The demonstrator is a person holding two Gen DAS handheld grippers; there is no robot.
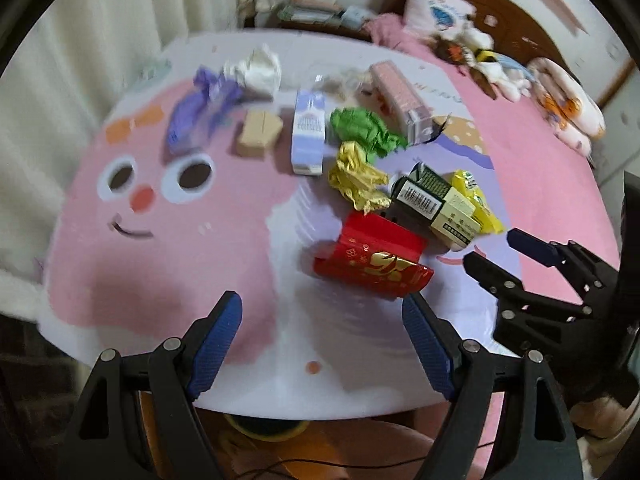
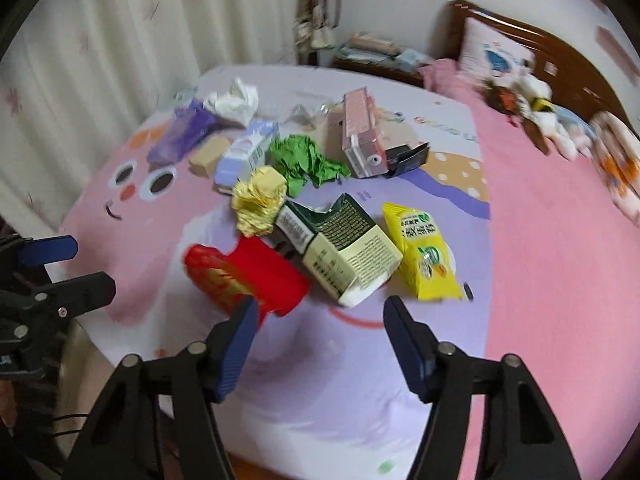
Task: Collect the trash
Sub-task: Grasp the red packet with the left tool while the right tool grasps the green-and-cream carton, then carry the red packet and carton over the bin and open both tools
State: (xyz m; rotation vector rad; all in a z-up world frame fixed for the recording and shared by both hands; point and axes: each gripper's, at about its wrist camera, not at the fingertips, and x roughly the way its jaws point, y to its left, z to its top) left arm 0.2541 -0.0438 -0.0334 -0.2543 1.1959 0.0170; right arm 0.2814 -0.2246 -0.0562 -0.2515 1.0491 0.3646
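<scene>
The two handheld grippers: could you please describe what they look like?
Both match: the left gripper and right gripper have black angular plastic linkage arms joined by round silver pivot pins, ending in long fingers faced with ribbed blue pads. No markings are legible.

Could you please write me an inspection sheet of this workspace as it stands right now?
Surface: bed under a pink and lilac cartoon sheet.
Job's things: trash lies loose on the sheet: red packet, green-and-cream carton, yellow pouch, yellow wad, green wad, lilac carton, pink box, purple wrapper, white tissue, tan box.
Clutter: soft toys and a pillow at the headboard.
Grippers: left gripper open, empty; right gripper open, empty, nearest the red packet.
Cables: thin black cable below the bed edge.
Surroundings: curtain, books on a bedside shelf.
</scene>
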